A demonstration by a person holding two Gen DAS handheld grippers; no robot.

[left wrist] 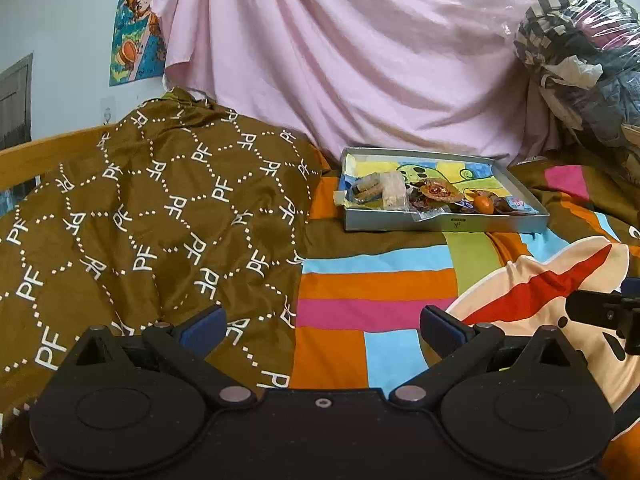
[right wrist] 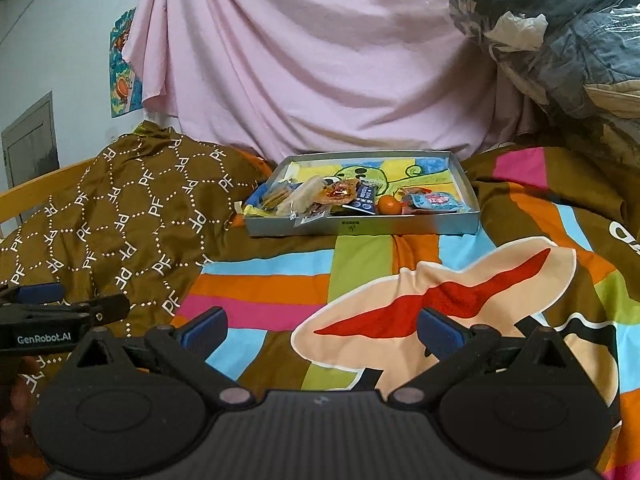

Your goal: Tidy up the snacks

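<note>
Both grippers are hovering released over the striped bedspread (right wrist: 256,280), left gripper (left wrist: 322,326) and right gripper (right wrist: 322,328) gaping, holding nothing; snacks (right wrist: 352,198) are lying heaped in the grey tray (right wrist: 360,229) at frame centre.

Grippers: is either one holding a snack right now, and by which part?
Nothing held. Left gripper and right gripper are open and empty; snacks lie in the tray.

Both views are evenly lit by soft indoor light, with only faint shadows in the folds of the pink sheet (left wrist: 340,48) beyond the tongs; the plastic-wrapped bundle (left wrist: 580,60) up right of the tongs shows white glare; fisheye bending curves the edges, with dark corners; the far snacks look slightly soft; colours are saturated.
</note>
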